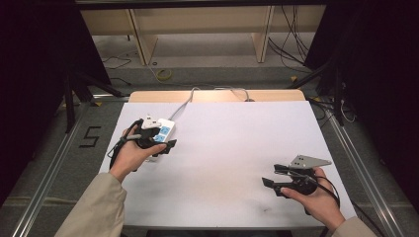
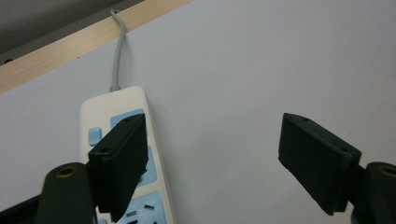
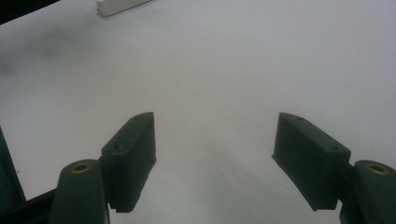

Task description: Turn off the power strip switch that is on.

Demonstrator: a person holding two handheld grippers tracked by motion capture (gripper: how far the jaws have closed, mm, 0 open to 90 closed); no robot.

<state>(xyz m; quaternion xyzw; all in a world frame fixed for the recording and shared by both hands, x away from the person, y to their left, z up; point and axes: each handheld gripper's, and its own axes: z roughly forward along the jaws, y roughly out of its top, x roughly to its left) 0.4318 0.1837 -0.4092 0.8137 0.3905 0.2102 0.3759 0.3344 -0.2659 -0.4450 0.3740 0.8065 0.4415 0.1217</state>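
High view puts the cream plastic power strip with pale blue socket panels (image 1: 162, 132) at the white table sheet's (image 1: 232, 148) far left, its grey cable (image 1: 185, 104) running over the wooden back edge (image 1: 217, 96); no lettering on it can be read. Left gripper (image 1: 165, 146) hovers over the strip's near end, jaws wide apart, one above the socket face, gripping nothing. Right gripper (image 1: 269, 186) sits near the front right, jaws spread and empty. Bare sheet lies between them. A "5" (image 1: 90, 136) marks the floor left.
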